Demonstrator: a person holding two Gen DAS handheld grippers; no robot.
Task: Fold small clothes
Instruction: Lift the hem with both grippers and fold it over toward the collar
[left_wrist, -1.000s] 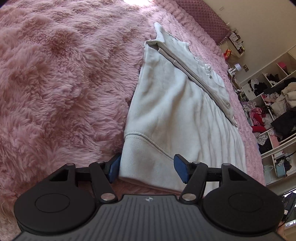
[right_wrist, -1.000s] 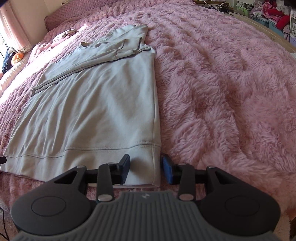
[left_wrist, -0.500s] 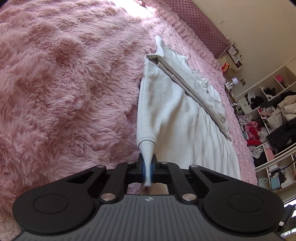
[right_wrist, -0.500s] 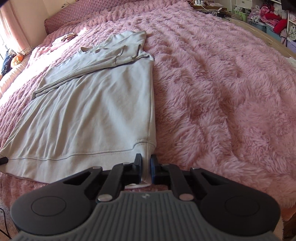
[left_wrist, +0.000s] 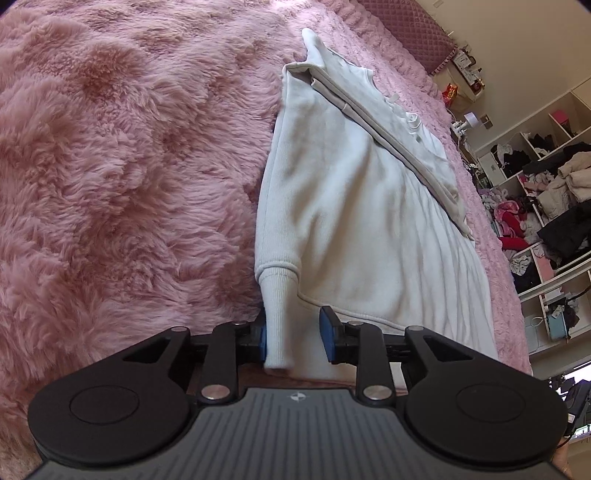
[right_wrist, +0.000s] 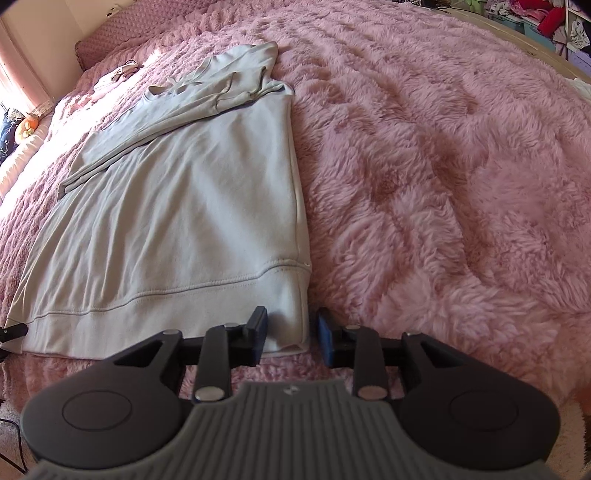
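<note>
Landmark: one pale sweatshirt (left_wrist: 362, 206), laid flat on a pink shaggy blanket (left_wrist: 122, 177), sleeves folded across the chest, hem nearest both cameras. Nearest item, left view: left gripper (left_wrist: 293, 338) at the hem's left corner, jaws opening; the ribbed corner stands bunched between the blue pads (left_wrist: 263, 341), lying against the left one and clear of the right one, so the cloth is released rather than pinched. Nearest item, right view: right gripper (right_wrist: 291, 334) at the hem's right corner, jaws opening, the corner of the sweatshirt (right_wrist: 184, 206) lying between the pads with a gap on each side; likewise let go. Hidden or cut off: each gripper body covers the blanket strip directly below the hem; at the hem's left end in the right view a small dark tip (right_wrist: 13, 330) shows, too little to identify. Edges: side seams run straight away from the hem; the blanket (right_wrist: 443, 166) lies open and bare beside the sweatshirt on its outer sides. Beyond the collar: a small pale item (right_wrist: 114, 74) on the blanket, not identifiable, then a quilted headboard (left_wrist: 406, 33). Farthest, past the sweatshirt's right edge in the left view: open shelving (left_wrist: 546, 206) crowded with clothes, contents indistinct.
</note>
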